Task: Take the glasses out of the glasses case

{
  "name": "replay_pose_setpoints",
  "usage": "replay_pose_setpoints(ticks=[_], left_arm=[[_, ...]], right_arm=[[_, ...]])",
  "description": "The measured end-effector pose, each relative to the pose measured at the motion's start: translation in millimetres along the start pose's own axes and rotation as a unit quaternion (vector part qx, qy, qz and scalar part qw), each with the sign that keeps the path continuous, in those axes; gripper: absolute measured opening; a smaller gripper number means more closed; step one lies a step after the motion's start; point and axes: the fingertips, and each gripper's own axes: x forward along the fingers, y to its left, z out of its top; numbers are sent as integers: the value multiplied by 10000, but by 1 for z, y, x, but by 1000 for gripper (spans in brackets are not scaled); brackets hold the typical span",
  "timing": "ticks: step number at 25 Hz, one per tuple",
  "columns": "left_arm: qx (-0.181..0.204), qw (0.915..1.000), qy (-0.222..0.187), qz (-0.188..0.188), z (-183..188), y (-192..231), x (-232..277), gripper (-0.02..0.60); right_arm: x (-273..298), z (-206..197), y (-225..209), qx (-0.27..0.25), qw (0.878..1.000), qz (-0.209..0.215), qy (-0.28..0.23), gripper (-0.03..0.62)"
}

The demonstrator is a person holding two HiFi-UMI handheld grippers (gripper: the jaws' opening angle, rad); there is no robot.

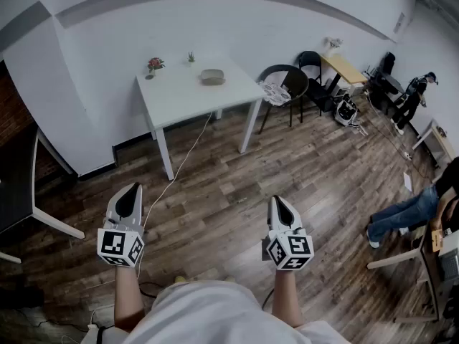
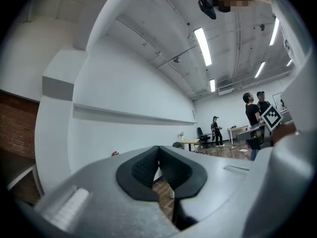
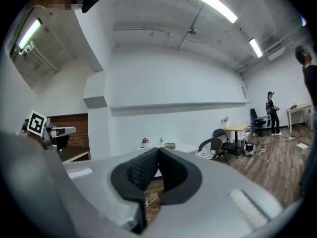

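Observation:
A grey oval glasses case (image 1: pixel 212 77) lies closed on the white table (image 1: pixel 179 95) across the room, and it also shows as a small glasses case (image 3: pixel 170 145) in the right gripper view. No glasses are visible. My left gripper (image 1: pixel 129 192) and right gripper (image 1: pixel 278 203) are held low over the wooden floor, well short of the table. Both are shut with nothing between the jaws. The left gripper (image 2: pixel 158 150) and the right gripper (image 3: pixel 158 152) each show their dark pads pressed together.
A small red flower pot (image 1: pixel 153 66) and a tiny green plant (image 1: pixel 191 56) stand at the table's back edge. A white cable (image 1: pixel 179 165) runs from the table across the floor. Black chairs (image 1: pixel 285 84) stand right of the table. A seated person (image 1: pixel 405 212) is at the far right.

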Motion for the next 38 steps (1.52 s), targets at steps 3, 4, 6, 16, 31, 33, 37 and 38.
replay_pose_setpoints(ticks=[3,4,6,16,31,33,37,38], left_arm=[[-16,10000,-26,14,3,-3,2,9],[-25,10000,-34,19,3,-4,2,9],[-43,10000,-38,23,4,-5,2,9],[47,10000,-3,51,4,-14,0,9],[55,9999,76,-88,5,-26,-1,34],[57,9999,89,-105,3,-28,0,66],[59,9998,140,-99,0,-33,0,93],[56,9998,152,-97,0,-34,0,94]], right_arm=[[-1,2,-2,-9,10000,7,-27,3],[-1,3,-2,-10,10000,13,-30,3],[-2,3,-2,-5,10000,20,-24,3],[-10,11,-2,-23,9998,75,-205,3],[-18,10,-3,13,9996,111,-242,3],[-18,7,-3,22,9997,118,-234,3],[-20,3,-6,44,9997,132,-214,3],[-20,4,-7,44,9997,138,-215,3]])
